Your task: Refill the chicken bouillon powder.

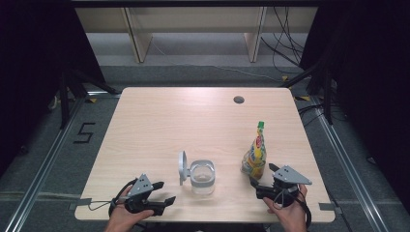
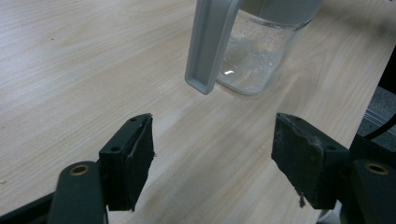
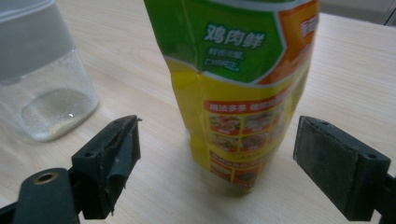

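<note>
Right gripper view: our right claw [image 3: 217, 158] gapes before the soft, light pouch [image 3: 238, 88]; we'd pinch its crinkly middle.

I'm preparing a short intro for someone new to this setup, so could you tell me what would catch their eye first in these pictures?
The bright yellow-and-green seasoning pouch stands upright right of the table's middle, framed by the open right gripper, whose pads are clear of it. Near the front centre sits a clear jar with its grey lid flipped open on the left. The left gripper points at it, open and empty.
</note>
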Motion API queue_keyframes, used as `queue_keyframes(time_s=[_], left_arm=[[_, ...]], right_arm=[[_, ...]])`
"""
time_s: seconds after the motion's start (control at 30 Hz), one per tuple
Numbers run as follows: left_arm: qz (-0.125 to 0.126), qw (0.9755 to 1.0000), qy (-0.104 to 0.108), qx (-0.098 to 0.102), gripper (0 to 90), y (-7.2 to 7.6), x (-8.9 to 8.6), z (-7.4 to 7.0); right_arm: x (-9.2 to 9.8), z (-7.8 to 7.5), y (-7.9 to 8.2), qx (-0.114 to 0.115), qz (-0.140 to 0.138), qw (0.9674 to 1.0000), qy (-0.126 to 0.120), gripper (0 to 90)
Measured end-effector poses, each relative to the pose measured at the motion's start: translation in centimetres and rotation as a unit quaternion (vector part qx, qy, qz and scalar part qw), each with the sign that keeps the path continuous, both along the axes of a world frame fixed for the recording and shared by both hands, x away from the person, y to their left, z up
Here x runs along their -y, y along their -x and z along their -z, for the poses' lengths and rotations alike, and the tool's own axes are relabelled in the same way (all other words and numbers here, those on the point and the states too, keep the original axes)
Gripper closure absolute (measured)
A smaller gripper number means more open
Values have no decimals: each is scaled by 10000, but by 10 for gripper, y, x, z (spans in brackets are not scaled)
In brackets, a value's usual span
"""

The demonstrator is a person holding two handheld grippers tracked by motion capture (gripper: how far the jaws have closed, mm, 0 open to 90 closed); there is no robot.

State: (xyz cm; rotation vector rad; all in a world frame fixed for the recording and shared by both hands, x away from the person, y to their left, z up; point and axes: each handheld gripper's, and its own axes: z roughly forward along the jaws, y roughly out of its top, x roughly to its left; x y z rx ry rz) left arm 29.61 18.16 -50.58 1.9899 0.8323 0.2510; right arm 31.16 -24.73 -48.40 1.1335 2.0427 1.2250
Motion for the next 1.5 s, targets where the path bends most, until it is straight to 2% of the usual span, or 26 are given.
queue_keyframes(time_s=[0.07, 0.1, 0.2, 0.27, 0.3, 0.37, 0.4, 0.43, 0.47, 0.6, 0.63, 0.67, 0.73, 0.8, 0.83, 0.87, 0.97, 1.03, 1.07, 1.1, 1.13, 1.2, 1.3, 1.4, 1.47, 1.5], left_arm=[[14, 10000, -75, -2, 290, 0, -1, 0], [-40, 10000, 27, 34, 290, 0, 1, 1], [-43, 10000, 26, 30, 288, 0, 1, 1], [-33, 10000, -2, 35, 288, 0, 1, 1], [-31, 10000, 1, 27, 288, 0, 1, 1], [-16, 9999, -16, -116, 287, 0, 0, 1], [7, 9998, 120, -169, 287, 0, 0, 2], [2, 9999, 132, -81, 287, 0, 0, 2], [9, 9999, 117, -109, 287, 1, 0, 1], [-47, 9997, 180, -139, 287, 3, 1, 0], [-10, 9999, 127, -112, 287, 3, 1, 0], [-21, 9998, 179, -130, 287, 3, 1, 1], [11, 9997, 170, -181, 285, 3, 1, 0], [-10, 9998, 127, -121, 285, 3, 0, 0], [1, 9997, 137, -181, 285, 3, 0, 0], [3, 9997, 141, -179, 284, 3, 0, 0], [10, 9997, 184, -157, 282, 2, 1, 1], [25, 9997, 151, -216, 282, 2, 1, 1], [31, 9998, -1, -175, 282, 2, 0, 0], [23, 9995, 212, -218, 282, 3, 2, 0], [19, 9996, 211, -203, 282, 3, 2, 0], [-15, 9997, 182, -155, 282, 3, 1, 0], [18, 9997, 139, -210, 282, 3, 0, 0], [37, 9999, 143, -84, 284, 2, -1, 0], [83, 9998, 131, -152, 285, 2, -1, -1], [36, 9996, 179, -194, 285, 2, -1, 0]], right_arm=[[-5, 2, -1, -127, 82, 9999, -45, 159], [-6, 3, -5, -42, 90, 9999, 91, 158], [-6, 4, -8, 46, 202, 9997, 130, 158], [-6, 4, -10, 7, 284, 9996, 38, 158], [-6, 5, -12, 92, 279, 9996, 60, 158], [-6, 5, -14, 120, 298, 9995, -56, 159], [-7, 5, -15, 159, 290, 9994, -59, 158], [-8, 6, -17, 185, 303, 9994, -48, 158], [-10, 6, -17, 205, 307, 9993, -42, 158], [-19, 6, -19, 206, 419, 9988, 118, 154], [-21, 7, -21, 223, 459, 9987, 92, 155], [-22, 7, -24, 317, 516, 9980, 198, 154], [-25, 8, -27, 335, 662, 9972, 67, 152], [-26, 8, -31, 359, 741, 9966, 57, 145], [-27, 9, -32, 375, 791, 9961, 73, 142], [-28, 10, -33, 314, 787, 9964, 39, 142], [-27, 13, -37, 453, 774, 9960, 25, 134], [-27, 14, -37, 452, 789, 9959, -3, 133], [-27, 14, -38, 475, 793, 9957, -13, 133], [-28, 14, -38, 474, 803, 9956, -34, 141], [-27, 13, -37, 421, 849, 9955, -84, 154], [-26, 12, -37, 369, 786, 9962, -74, 175], [-22, 11, -38, 337, 573, 9978, -67, 220], [-11, 9, -40, 291, 239, 9993, -71, 261], [-4, 8, -42, 229, 18, 9997, -98, 265], [2, 6, -44, 158, -219, 9996, -78, 267]])
